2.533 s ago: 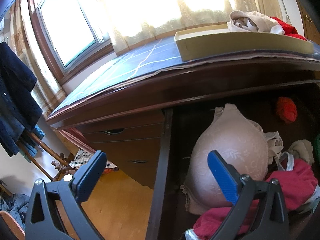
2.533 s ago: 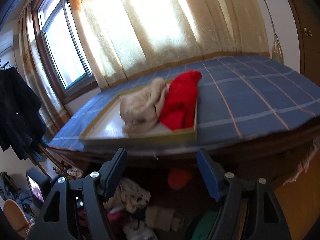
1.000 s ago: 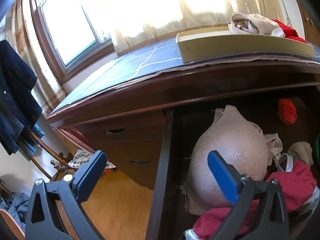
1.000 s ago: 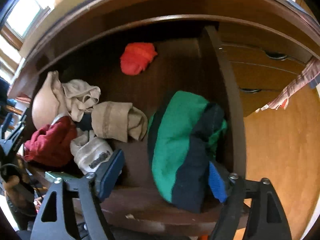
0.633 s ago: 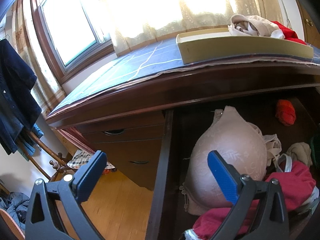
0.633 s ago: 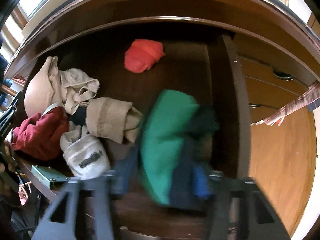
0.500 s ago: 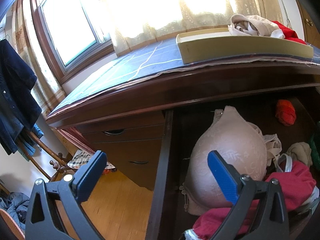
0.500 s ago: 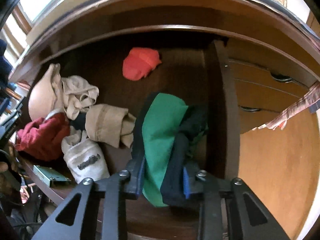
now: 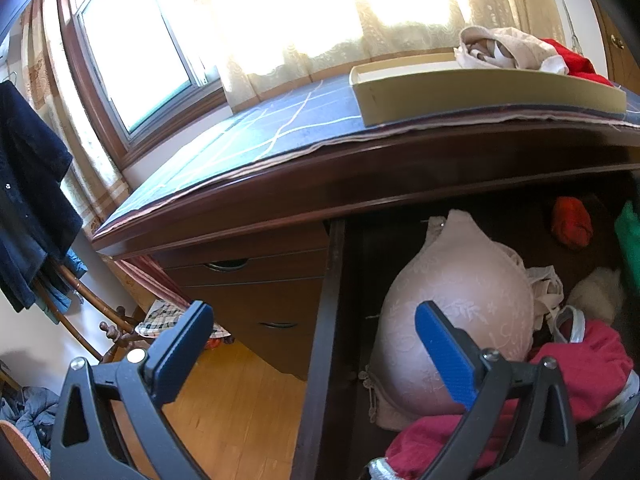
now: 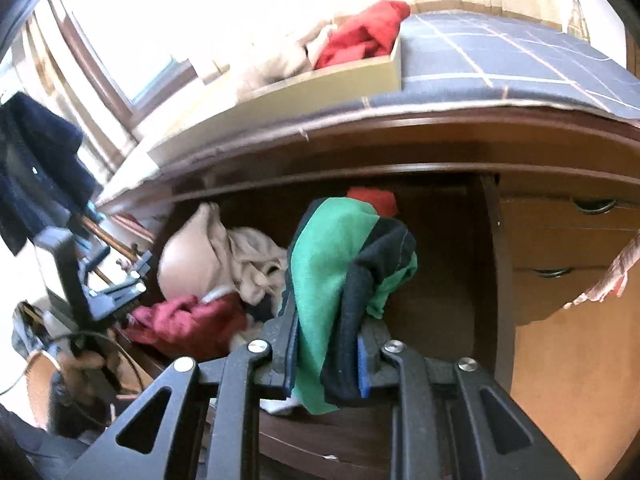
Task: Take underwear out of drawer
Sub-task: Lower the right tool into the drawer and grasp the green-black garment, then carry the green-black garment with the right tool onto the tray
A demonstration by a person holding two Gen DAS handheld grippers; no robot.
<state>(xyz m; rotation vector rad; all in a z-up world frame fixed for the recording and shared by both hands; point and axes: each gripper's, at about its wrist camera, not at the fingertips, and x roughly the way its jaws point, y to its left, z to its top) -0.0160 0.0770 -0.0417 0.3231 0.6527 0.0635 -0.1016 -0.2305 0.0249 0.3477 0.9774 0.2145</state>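
The right hand-held gripper (image 10: pixel 326 354) has just been closing and now clamps the green and navy underwear (image 10: pixel 340 264), which bunches up out of its jaws above the open drawer (image 10: pixel 490 264), in front of a small red bundle at the back. The left hand-held gripper (image 9: pixel 308 344) hangs released, jaws wide and holding nothing, over the drawer's left wall beside a beige bra (image 9: pixel 452 300) and a dark red garment (image 9: pixel 580 368). On the tabletop's blue checked cloth (image 9: pixel 280 128) a shallow tray (image 9: pixel 480 96) holds beige and red clothing.
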